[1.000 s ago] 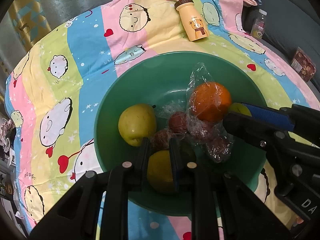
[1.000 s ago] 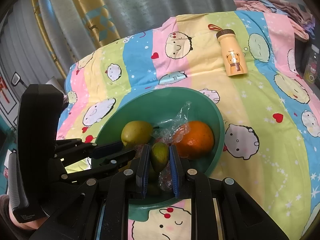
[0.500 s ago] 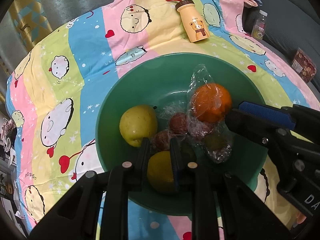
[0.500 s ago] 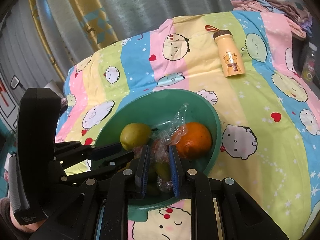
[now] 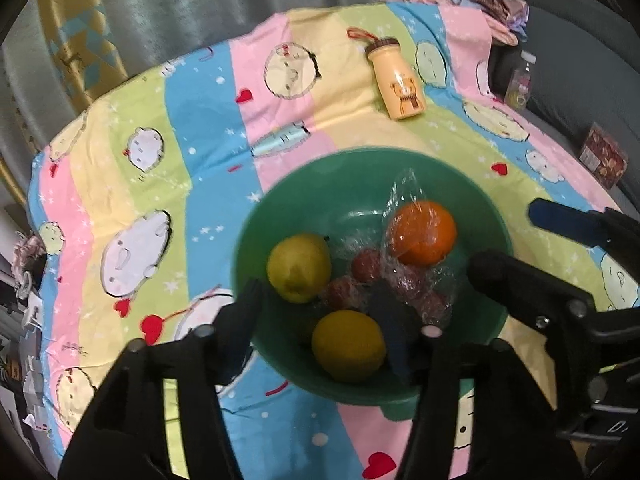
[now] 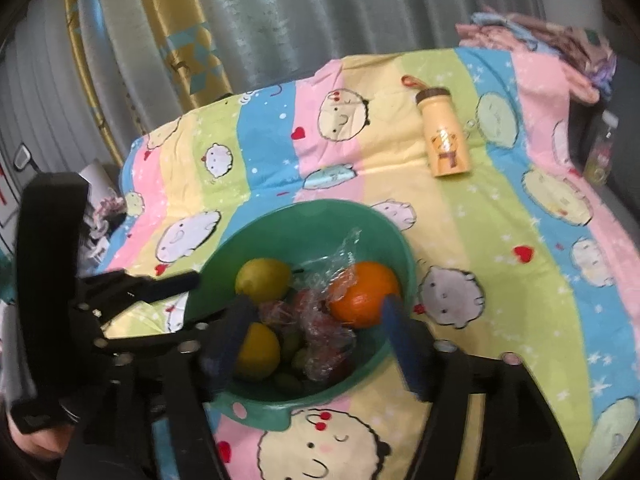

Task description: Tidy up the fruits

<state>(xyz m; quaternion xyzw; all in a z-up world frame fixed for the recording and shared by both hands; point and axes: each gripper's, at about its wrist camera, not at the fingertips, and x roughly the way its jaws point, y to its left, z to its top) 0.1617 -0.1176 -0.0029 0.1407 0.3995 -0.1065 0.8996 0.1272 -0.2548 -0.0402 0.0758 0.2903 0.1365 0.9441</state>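
A green bowl (image 5: 496, 224) (image 6: 320, 208) sits on the striped cartoon cloth. It holds an orange (image 5: 422, 232) (image 6: 364, 294) under crumpled clear plastic, a yellow-green pear (image 5: 298, 266) (image 6: 262, 278), a lemon (image 5: 348, 346) (image 6: 258, 350), small red fruits (image 5: 366, 264) and small green fruits (image 6: 292, 344). My left gripper (image 5: 316, 312) hovers over the bowl's near rim. Its jaws are opening and the lemon lies below them, untouched. My right gripper (image 6: 314, 312) hangs above the bowl's near side. Its jaws are also opening and press on nothing.
A yellow bear bottle (image 5: 400, 80) (image 6: 444, 136) lies on the cloth behind the bowl. Folded clothes (image 6: 540, 36) are piled at the back right. Off the right edge are a clear bottle (image 5: 520, 80) and a brown packet (image 5: 604, 156). Curtains hang behind.
Both grippers went from shut to open and lifted back a little from the bowl. The small green fruit between the right pads a second ago now lies in the bowl.
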